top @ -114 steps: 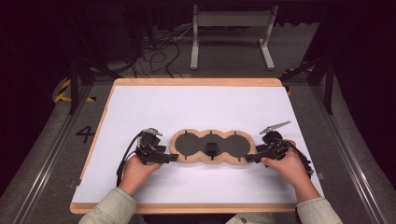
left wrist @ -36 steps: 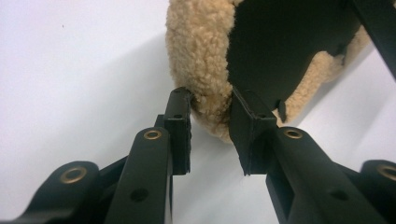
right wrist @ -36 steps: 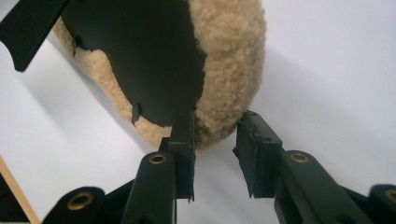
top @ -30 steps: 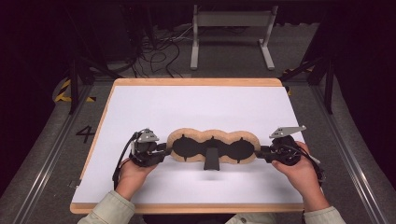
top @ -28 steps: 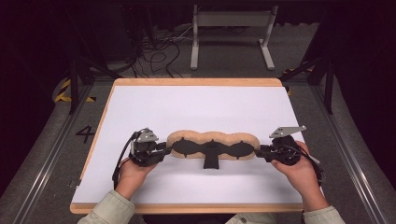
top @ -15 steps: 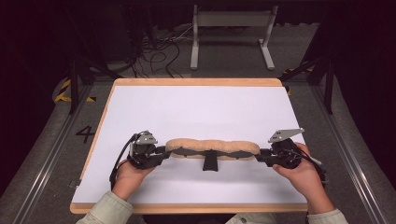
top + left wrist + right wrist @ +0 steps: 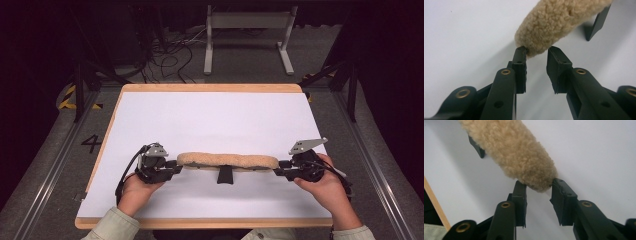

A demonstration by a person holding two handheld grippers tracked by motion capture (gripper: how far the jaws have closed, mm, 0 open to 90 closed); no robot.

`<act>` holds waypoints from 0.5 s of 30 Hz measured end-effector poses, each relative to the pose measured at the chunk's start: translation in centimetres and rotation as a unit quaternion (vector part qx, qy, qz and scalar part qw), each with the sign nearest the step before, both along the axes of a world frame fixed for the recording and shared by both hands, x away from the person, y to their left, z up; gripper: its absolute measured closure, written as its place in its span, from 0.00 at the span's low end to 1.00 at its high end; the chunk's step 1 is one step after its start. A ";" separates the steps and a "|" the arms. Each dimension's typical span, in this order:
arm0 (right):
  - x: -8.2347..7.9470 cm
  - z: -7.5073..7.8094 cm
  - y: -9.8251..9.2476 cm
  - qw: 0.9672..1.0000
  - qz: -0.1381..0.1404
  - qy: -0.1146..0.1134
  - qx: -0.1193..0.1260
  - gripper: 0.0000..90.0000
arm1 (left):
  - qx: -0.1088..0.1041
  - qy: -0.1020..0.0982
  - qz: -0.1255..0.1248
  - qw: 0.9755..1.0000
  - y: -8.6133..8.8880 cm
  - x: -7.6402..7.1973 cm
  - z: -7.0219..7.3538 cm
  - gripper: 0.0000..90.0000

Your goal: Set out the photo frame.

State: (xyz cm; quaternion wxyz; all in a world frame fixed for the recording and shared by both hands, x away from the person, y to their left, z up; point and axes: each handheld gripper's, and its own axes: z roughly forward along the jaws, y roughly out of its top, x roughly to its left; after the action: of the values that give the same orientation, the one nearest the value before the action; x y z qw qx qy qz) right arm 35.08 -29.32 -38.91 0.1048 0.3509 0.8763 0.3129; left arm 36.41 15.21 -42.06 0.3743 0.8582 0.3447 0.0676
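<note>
A tan fleece cover (image 7: 227,161) lies folded into a long narrow roll across the near part of the white table (image 7: 215,120). A black tab (image 7: 225,175) sticks out from under its middle. My left gripper (image 7: 176,166) is at the roll's left end, and in the left gripper view (image 7: 536,51) its jaw tips pinch the fleece tip (image 7: 564,17). My right gripper (image 7: 278,171) is at the right end. Its jaws have just been opening, and the fleece end (image 7: 511,147) sits loosely between the tips of the right gripper (image 7: 537,183).
The white sheet rests on a wooden board whose edge (image 7: 210,223) runs along the near side. Beyond the board are a metal stand (image 7: 247,37) and loose cables (image 7: 170,55) on the dark floor. Rails flank the table left and right.
The fleece cover, spread flat a second ago with its dark inside up, has folded shut into a narrow roll. Both hands stayed at its ends.
</note>
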 end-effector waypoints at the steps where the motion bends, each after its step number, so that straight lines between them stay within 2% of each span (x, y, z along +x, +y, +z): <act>1: 0.0 0.0 0.0 1.000 0.000 -0.001 0.000 0.71 | 0.003 -0.002 -0.002 1.000 0.1 -0.2 0.0 0.79; 5: 0.0 0.2 -0.5 1.000 0.003 0.001 0.006 0.72 | -0.001 0.002 -0.012 1.000 0.5 -0.7 0.1 0.86; 6: 0.0 0.3 -0.6 1.000 0.006 0.002 0.005 0.74 | 0.002 -0.005 -0.022 1.000 0.7 -1.1 0.2 0.89; 10: -0.1 0.5 -0.8 1.000 0.013 0.005 -0.001 0.81 | -0.005 -0.021 -0.029 0.999 0.8 -1.8 0.7 1.00; 12: 0.0 0.6 -0.9 1.000 0.014 0.007 -0.005 0.85 | -0.008 -0.027 -0.031 0.999 0.7 -1.8 0.9 1.00; 15: 0.0 0.7 -0.9 1.000 0.009 0.005 -0.010 0.89 | -0.013 -0.025 -0.033 0.999 0.6 -1.8 0.9 1.00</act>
State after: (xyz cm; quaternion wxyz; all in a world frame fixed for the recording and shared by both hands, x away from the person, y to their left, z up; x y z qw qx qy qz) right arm 35.04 -30.27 -38.26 0.1014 0.3434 0.8830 0.3036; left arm 34.60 15.79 -41.13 0.3961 0.8620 0.3080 0.0724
